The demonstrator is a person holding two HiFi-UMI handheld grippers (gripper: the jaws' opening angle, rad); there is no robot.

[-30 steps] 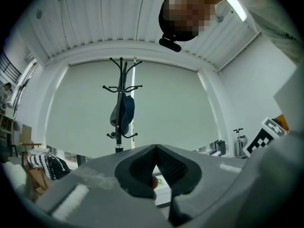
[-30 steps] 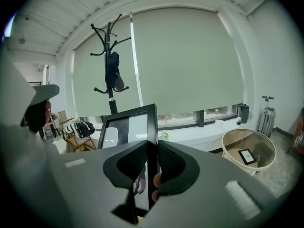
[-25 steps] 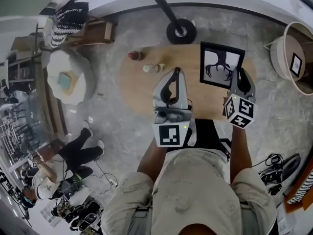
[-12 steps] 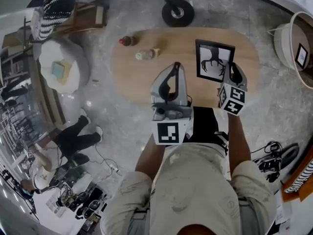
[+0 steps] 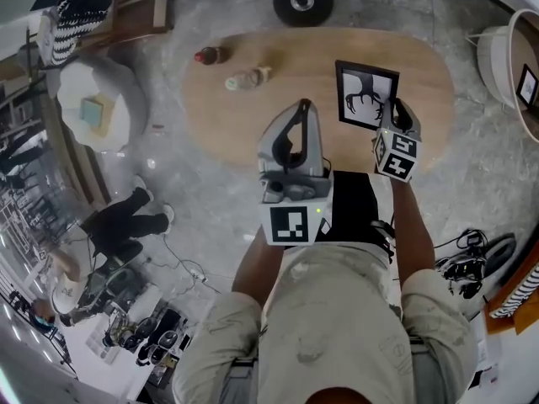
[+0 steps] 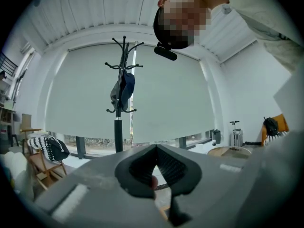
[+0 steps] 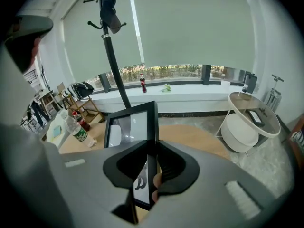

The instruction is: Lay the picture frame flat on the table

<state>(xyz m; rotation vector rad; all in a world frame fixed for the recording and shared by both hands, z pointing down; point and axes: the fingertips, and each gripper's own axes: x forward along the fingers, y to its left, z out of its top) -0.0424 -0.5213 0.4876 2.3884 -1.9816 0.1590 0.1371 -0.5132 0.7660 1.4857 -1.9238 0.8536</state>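
The picture frame (image 5: 366,95) is black with a dark antler print, and its face shows from above. It hangs over the right half of the oval wooden table (image 5: 253,120). My right gripper (image 5: 394,108) is shut on the frame's right edge. In the right gripper view the frame (image 7: 129,127) runs between the jaws of that gripper (image 7: 152,150), tilted. Whether its lower edge touches the tabletop I cannot tell. My left gripper (image 5: 296,118) is held up over the table's near edge. In the left gripper view that gripper (image 6: 156,147) is shut on nothing and points at the window.
A red-capped bottle (image 5: 207,55) and a clear bottle (image 5: 246,78) lie at the table's far left. A coat stand base (image 5: 301,2) sits behind the table. A round white side table (image 5: 505,66) stands at right, a white seat (image 5: 97,112) at left. A person (image 5: 126,225) sits on the floor.
The right gripper has brought the frame down and toward the near side of the table. The left gripper has kept its place. The head view has shifted a little.
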